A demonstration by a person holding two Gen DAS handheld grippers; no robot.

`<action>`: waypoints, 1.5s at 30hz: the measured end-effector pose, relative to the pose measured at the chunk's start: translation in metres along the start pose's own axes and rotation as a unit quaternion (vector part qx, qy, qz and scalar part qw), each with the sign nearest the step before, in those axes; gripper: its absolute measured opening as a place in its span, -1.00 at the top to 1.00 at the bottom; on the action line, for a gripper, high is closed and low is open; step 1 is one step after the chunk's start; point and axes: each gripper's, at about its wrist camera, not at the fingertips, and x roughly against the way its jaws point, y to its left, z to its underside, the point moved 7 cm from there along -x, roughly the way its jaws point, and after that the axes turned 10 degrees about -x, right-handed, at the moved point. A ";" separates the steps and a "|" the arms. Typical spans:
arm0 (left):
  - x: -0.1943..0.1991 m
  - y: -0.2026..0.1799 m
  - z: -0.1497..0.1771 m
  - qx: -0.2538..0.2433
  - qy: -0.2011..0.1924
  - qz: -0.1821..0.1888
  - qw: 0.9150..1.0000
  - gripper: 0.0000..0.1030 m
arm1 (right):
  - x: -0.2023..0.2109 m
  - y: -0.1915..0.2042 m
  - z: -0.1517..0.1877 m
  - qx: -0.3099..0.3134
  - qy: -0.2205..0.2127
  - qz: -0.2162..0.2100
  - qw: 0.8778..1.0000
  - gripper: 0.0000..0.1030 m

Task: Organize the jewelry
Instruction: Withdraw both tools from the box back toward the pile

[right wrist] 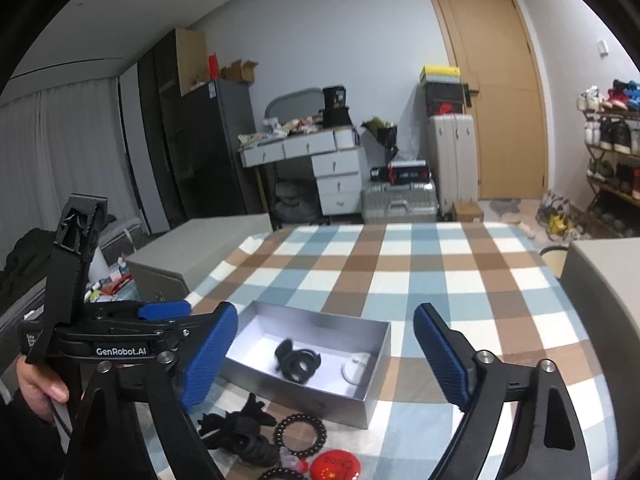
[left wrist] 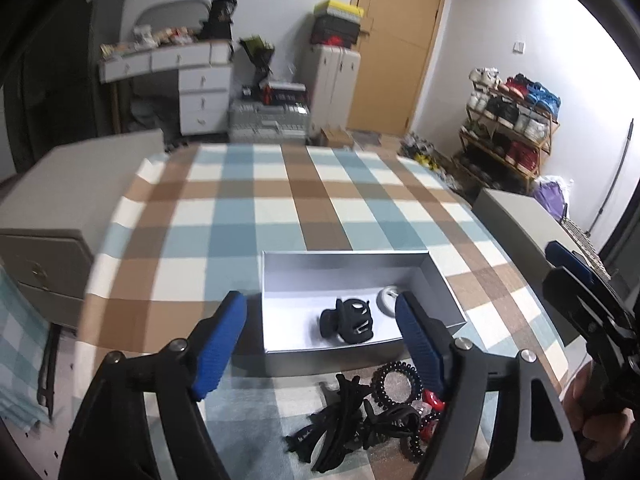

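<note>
Both views are evenly, rather dimly lit by soft indoor light, with a washed-out glare on the wall (left wrist: 568,40) at the upper right of the left wrist view. Fisheye distortion bends the checked tablecloth (right wrist: 420,264) and darkens the corners. Far furniture is slightly blurred, and shadows are faint.

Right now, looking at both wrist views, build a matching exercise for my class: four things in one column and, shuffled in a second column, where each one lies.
Column A
1. black hair claw
2. white round case
3. beaded bracelet
4. red badge

Column B
a. on the cloth, just outside the silver box's near wall
b. in the box, at its right end
c. on the cloth, nearest the cameras
d. in the box, near its middle

Pairs: 1-d, 2-b, 3-a, 4-c
</note>
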 end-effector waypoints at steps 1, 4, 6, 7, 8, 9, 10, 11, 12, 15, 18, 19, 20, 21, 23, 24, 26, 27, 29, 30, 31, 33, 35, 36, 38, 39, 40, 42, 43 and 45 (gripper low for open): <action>0.002 0.000 0.000 -0.003 -0.004 -0.004 1.000 -0.43 | 0.004 0.002 -0.001 0.001 -0.006 -0.001 1.000 -0.86; 0.010 -0.003 -0.002 -0.017 -0.019 -0.031 0.999 -0.50 | 0.018 0.008 -0.002 0.004 -0.027 -0.002 1.000 -0.96; 0.018 -0.003 -0.003 -0.027 -0.035 -0.053 0.998 -0.67 | 0.028 0.011 -0.002 0.008 -0.043 -0.001 0.999 -1.00; 0.022 -0.003 -0.004 -0.030 -0.045 -0.063 0.997 -0.67 | 0.032 0.012 -0.002 0.010 -0.048 0.001 0.999 -1.00; 0.027 -0.004 -0.005 -0.034 -0.058 -0.071 0.995 -0.68 | 0.037 0.013 -0.002 0.012 -0.056 0.005 0.998 -1.00; 0.030 -0.004 -0.005 -0.036 -0.064 -0.074 0.995 -0.72 | 0.040 0.013 -0.002 0.013 -0.060 0.008 0.998 -1.00; 0.033 -0.005 -0.005 -0.038 -0.069 -0.079 0.994 -0.75 | 0.043 0.013 -0.003 0.012 -0.064 0.011 0.998 -1.00; 0.035 -0.005 -0.005 -0.039 -0.072 -0.082 0.993 -0.85 | 0.047 0.013 -0.003 0.010 -0.067 0.011 0.998 -1.00; 0.038 -0.006 -0.003 -0.040 -0.075 -0.085 0.993 -0.95 | 0.050 0.014 -0.002 0.007 -0.068 0.009 0.998 -1.00; 0.046 -0.007 0.000 -0.041 -0.091 -0.096 0.990 -0.97 | 0.059 0.013 0.001 0.000 -0.072 0.005 0.997 -1.00; 0.049 -0.008 0.005 -0.042 -0.095 -0.094 0.990 -0.97 | 0.065 0.011 0.006 -0.004 -0.072 0.006 0.997 -1.00; 0.050 -0.008 0.007 -0.040 -0.096 -0.091 0.990 -0.97 | 0.067 0.010 0.009 -0.005 -0.070 0.006 0.998 -1.00; 0.051 -0.009 0.010 -0.039 -0.097 -0.091 0.990 -0.97 | 0.069 0.008 0.012 -0.008 -0.066 0.005 0.998 -1.00; 0.053 -0.010 0.013 -0.036 -0.097 -0.091 0.990 -0.97 | 0.070 0.007 0.014 -0.011 -0.063 0.005 0.998 -1.00; 0.053 -0.009 0.019 -0.030 -0.094 -0.088 0.991 -0.97 | 0.071 0.002 0.022 -0.019 -0.052 0.006 0.998 -1.00; 0.054 -0.009 0.021 -0.028 -0.095 -0.087 0.991 -0.97 | 0.071 0.000 0.027 -0.022 -0.045 0.007 0.999 -1.00; 0.056 -0.006 0.027 -0.023 -0.096 -0.095 0.991 -0.97 | 0.071 -0.004 0.036 -0.027 -0.033 0.006 0.999 -1.00; 0.056 -0.004 0.031 -0.017 -0.095 -0.098 0.990 -0.97 | 0.071 -0.005 0.041 -0.028 -0.027 0.004 0.999 -1.00; 0.056 -0.003 0.039 -0.009 -0.086 -0.100 0.991 -0.97 | 0.069 -0.007 0.050 -0.026 -0.016 0.008 1.000 -1.00; 0.055 -0.002 0.045 -0.005 -0.079 -0.102 0.992 -0.97 | 0.068 -0.007 0.057 -0.023 -0.009 0.014 1.000 -1.00; 0.051 0.001 0.050 0.001 -0.069 -0.104 0.992 -0.97 | 0.066 -0.008 0.061 -0.020 -0.005 0.018 1.000 -1.00; 0.047 0.002 0.061 0.006 -0.054 -0.104 0.993 -0.97 | 0.061 -0.007 0.073 -0.011 0.011 0.021 1.000 -1.00; 0.043 0.002 0.070 0.002 -0.040 -0.110 0.993 -0.97 | 0.054 -0.005 0.088 -0.001 0.029 0.021 0.999 -1.00; 0.041 0.001 0.074 -0.003 -0.035 -0.115 0.993 -0.97 | 0.051 -0.004 0.095 0.003 0.037 0.022 0.999 -1.00; 0.039 0.000 0.082 -0.013 -0.022 -0.120 0.993 -0.97 | 0.042 -0.002 0.108 0.011 0.058 0.024 0.998 -1.00; 0.038 -0.002 0.085 -0.014 -0.018 -0.117 0.993 -0.97 | 0.036 0.001 0.116 0.017 0.071 0.025 0.997 -1.00; 0.038 -0.001 0.087 -0.014 -0.015 -0.115 0.993 -0.97 | 0.032 0.002 0.122 0.023 0.082 0.024 0.996 -1.00; 0.037 -0.002 0.093 -0.015 -0.004 -0.113 0.993 -0.97 | 0.021 0.005 0.136 0.037 0.107 0.022 0.993 -1.00; 0.036 -0.002 0.095 -0.015 -0.001 -0.113 0.994 -0.97 | 0.018 0.006 0.141 0.043 0.116 0.026 0.992 -1.00; 0.035 -0.001 0.098 -0.013 0.004 -0.112 0.994 -0.97 | 0.010 0.007 0.150 0.040 0.134 0.019 0.990 -1.00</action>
